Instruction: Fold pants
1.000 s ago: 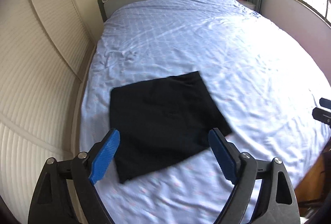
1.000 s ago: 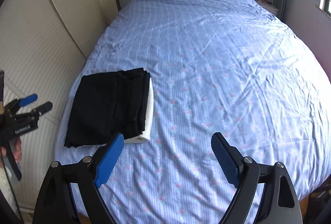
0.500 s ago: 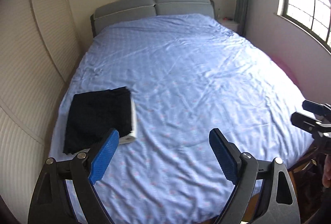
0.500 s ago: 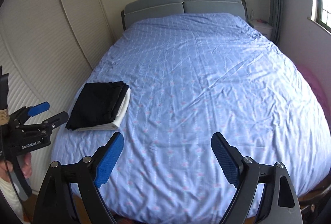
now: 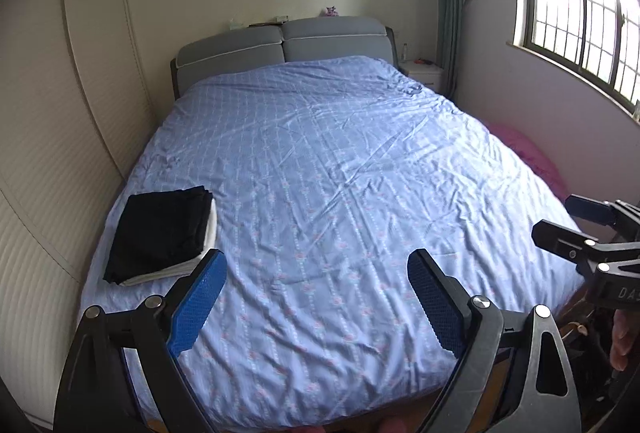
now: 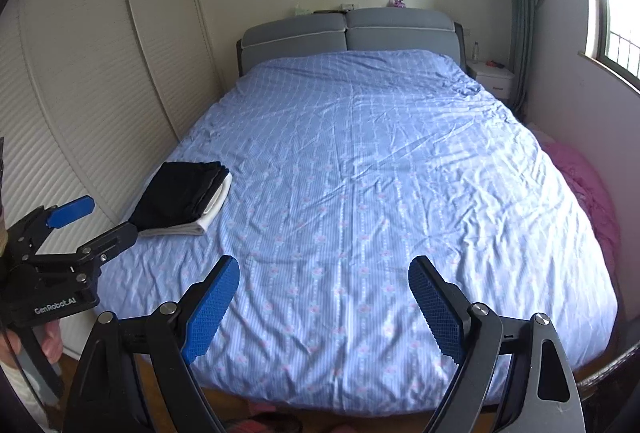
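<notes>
The folded black pants lie on a folded white cloth at the near left corner of the blue bed. My left gripper hangs above the foot of the bed, well short and right of the stack. Its jaws are opening with nothing between them. My right gripper stands open and empty over the bed's foot. Each gripper shows in the other's view: the left gripper at the left edge, the right gripper at the right edge.
A louvred wardrobe runs along the bed's left side. The grey headboard and a white nightstand stand at the far end. Pink fabric lies between the bed and the window wall. A hand holds the left gripper.
Both grippers have drawn back and risen from the bed. The pants, close under the left gripper before, now lie far off to the left, and the whole bed shows.
</notes>
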Action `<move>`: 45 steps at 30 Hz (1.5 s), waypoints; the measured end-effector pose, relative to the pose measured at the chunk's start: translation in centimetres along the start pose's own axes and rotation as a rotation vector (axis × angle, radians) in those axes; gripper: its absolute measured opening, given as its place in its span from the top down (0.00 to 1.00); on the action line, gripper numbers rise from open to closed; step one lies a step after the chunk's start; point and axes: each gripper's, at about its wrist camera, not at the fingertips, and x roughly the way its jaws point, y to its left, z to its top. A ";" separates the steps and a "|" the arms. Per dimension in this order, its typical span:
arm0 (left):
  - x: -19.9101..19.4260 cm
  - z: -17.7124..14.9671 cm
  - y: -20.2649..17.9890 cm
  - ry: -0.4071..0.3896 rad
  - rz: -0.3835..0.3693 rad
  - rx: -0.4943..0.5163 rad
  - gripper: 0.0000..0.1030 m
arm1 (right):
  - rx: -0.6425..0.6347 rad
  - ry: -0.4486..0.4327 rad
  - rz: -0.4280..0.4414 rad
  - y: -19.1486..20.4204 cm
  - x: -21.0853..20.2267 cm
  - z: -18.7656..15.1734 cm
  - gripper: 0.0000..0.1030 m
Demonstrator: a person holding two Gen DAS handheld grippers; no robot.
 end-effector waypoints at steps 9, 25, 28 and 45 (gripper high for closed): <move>-2.6 0.1 -2.4 -0.045 -0.023 0.007 0.07 | 0.027 -0.053 -0.025 -1.9 -4.0 -1.3 0.15; -4.0 -0.4 -4.0 -0.071 -0.035 0.004 0.00 | 0.034 -0.084 -0.062 -3.0 -6.3 -2.4 0.14; -3.9 -0.2 -3.6 -0.064 -0.055 -0.006 0.00 | 0.041 -0.088 -0.062 -3.1 -6.6 -2.3 0.14; -3.9 -0.2 -3.0 -0.059 -0.069 -0.027 0.00 | 0.057 -0.082 -0.077 -3.5 -6.9 -2.4 0.14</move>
